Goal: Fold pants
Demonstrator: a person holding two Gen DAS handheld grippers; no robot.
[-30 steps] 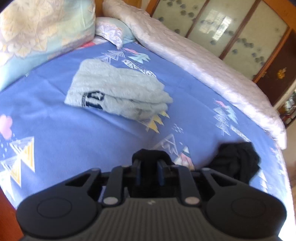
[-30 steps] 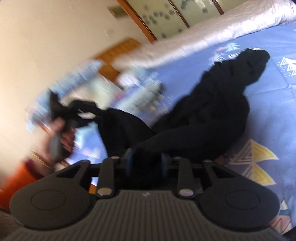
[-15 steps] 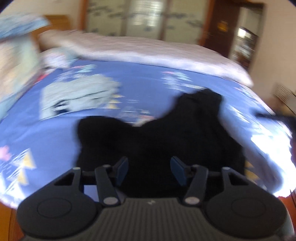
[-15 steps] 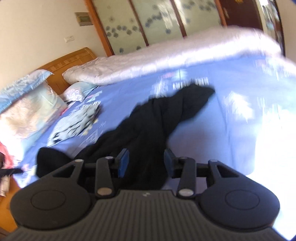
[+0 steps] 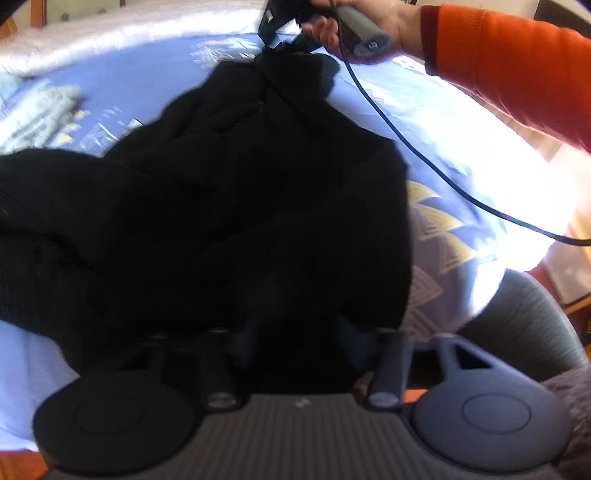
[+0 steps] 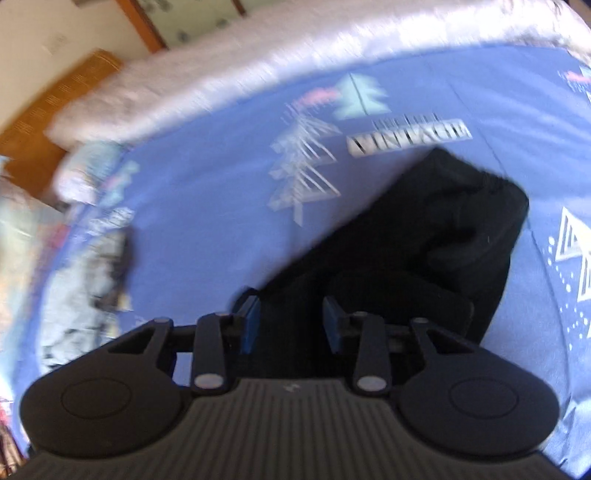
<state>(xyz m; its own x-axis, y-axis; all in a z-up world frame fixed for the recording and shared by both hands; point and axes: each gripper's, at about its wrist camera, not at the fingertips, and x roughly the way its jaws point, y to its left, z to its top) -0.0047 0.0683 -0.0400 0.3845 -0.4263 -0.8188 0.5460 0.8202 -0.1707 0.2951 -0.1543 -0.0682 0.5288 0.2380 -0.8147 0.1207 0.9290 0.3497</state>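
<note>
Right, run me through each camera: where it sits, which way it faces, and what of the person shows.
Left wrist: on the left gripper, angled down across the bed at the black pants between its closing jaws; the right hand and orange sleeve show beyond.
Right wrist: on the right gripper, angled down at the pants' other end, shut on it; no hand shows.
Shared: the pants and the blue sheet.

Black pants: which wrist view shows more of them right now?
The left wrist view. There the black pants fill most of the frame, bunched on the blue sheet, reaching the right gripper at the top. The right wrist view shows only one end of them, running back between that gripper's fingers.
</note>
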